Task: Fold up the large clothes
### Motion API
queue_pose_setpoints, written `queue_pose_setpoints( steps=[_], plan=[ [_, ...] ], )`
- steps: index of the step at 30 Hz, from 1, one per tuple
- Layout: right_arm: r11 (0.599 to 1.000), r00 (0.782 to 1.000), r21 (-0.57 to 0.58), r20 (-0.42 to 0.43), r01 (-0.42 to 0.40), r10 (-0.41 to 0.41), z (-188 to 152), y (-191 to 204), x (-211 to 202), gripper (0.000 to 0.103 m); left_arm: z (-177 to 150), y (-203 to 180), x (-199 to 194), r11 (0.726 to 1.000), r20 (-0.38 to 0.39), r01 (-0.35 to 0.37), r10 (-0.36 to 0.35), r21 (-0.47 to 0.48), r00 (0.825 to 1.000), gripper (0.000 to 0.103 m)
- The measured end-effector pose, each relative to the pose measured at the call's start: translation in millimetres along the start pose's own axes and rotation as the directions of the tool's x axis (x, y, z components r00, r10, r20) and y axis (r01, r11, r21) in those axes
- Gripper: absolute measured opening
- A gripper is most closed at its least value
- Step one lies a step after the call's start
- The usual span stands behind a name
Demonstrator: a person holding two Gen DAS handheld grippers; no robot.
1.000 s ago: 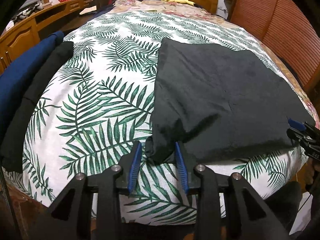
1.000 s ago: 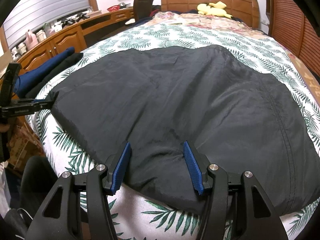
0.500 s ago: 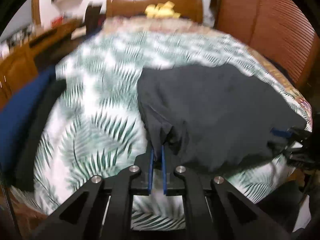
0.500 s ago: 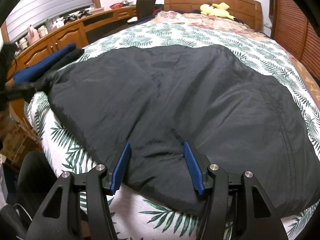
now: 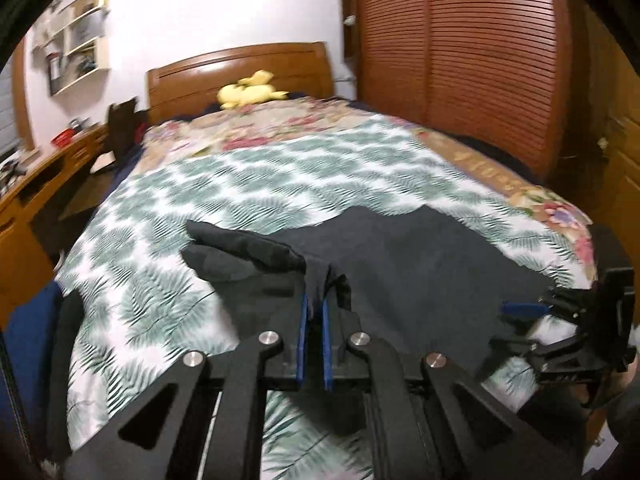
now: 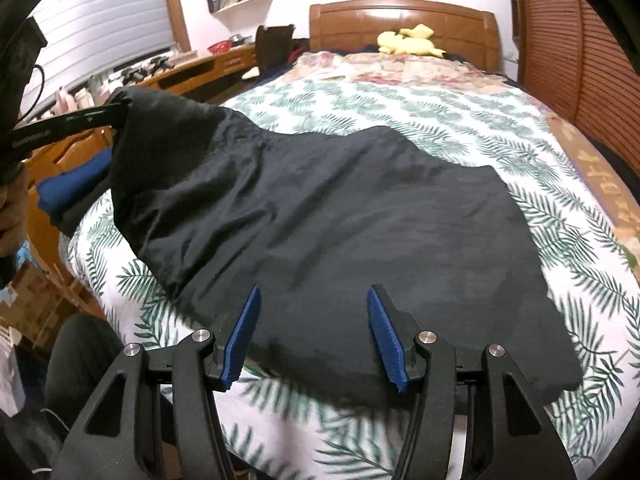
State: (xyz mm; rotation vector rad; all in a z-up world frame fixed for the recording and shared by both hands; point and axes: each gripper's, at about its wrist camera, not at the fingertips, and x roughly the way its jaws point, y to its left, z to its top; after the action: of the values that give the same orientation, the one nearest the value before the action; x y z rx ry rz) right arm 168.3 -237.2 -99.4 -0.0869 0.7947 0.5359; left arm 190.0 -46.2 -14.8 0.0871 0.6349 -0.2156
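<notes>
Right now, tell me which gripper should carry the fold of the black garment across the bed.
Left, probably. The left gripper is shut on a corner of the black garment and holds it lifted off the bedspread. The right gripper is open, with nothing pinched.

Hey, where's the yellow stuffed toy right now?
The yellow stuffed toy lies at the far end of the bed against the wooden headboard, top centre in both wrist views, well beyond the black garment.

White lettering runs along the left gripper's [image 6: 116,110] black arm in the right wrist view, too blurred to read; nothing else carries legible text, labels or numbers.
</notes>
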Motion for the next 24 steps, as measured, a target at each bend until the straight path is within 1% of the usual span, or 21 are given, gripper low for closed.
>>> queue_pose_setpoints(
  steps=[3,5,6,9,12,15,16,19,22,23,24],
  plan=[
    [0.999,1.000,0.019,0.001,0.027,-0.027,-6.9,-12.8,-11.9,0.056,15.6,-27.2,9.0,0.998,0.015,0.054,-0.055,0.044,0.998,0.001],
    [0.998,0.999,0.027,-0.001,0.049,-0.049,-11.5,-23.2,-21.9,0.056,25.5,-48.8,18.8,0.991,0.011,0.115,-0.116,0.063,0.993,0.001],
    [0.997,0.998,0.035,-0.001,0.064,-0.064,-14.5,-28.4,-28.4,0.056,28.8,-57.6,22.2,0.988,0.010,0.134,-0.135,0.073,0.991,0.001],
    [0.992,0.994,0.060,-0.001,0.112,-0.112,-23.6,-42.7,-48.6,0.056,34.1,-91.3,38.9,0.974,-0.007,0.198,-0.199,0.112,0.980,0.001],
    [0.982,0.986,0.088,-0.004,0.165,-0.165,-33.9,-54.9,-72.9,0.056,31.0,-123.5,52.7,0.955,-0.035,0.260,-0.258,0.140,0.966,0.001],
    [0.973,0.978,0.102,-0.007,0.207,-0.208,-42.1,-62.0,-92.3,0.056,23.0,-141.1,63.4,0.948,-0.068,0.280,-0.273,0.149,0.960,0.001],
    [0.970,0.976,0.107,-0.007,0.217,-0.218,-45.0,-63.6,-97.1,0.056,20.8,-144.2,65.3,0.949,-0.072,0.276,-0.267,0.151,0.961,0.001],
    [0.966,0.973,0.116,-0.002,0.230,-0.231,-49.3,-63.9,-103.0,0.056,15.4,-142.7,64.5,0.952,-0.089,0.264,-0.252,0.153,0.964,0.001],
    [0.966,0.974,0.129,0.012,0.223,-0.226,-49.9,-59.0,-105.1,0.056,14.7,-138.8,61.2,0.958,-0.093,0.251,-0.240,0.141,0.966,0.002],
    [0.966,0.974,0.132,0.015,0.221,-0.225,-48.9,-57.9,-104.3,0.056,16.0,-134.2,56.6,0.960,-0.091,0.248,-0.237,0.133,0.967,0.002],
    [0.966,0.974,0.135,0.017,0.220,-0.224,-47.5,-55.7,-103.1,0.056,16.5,-130.2,53.4,0.961,-0.088,0.247,-0.237,0.127,0.967,0.006]
  ],
)
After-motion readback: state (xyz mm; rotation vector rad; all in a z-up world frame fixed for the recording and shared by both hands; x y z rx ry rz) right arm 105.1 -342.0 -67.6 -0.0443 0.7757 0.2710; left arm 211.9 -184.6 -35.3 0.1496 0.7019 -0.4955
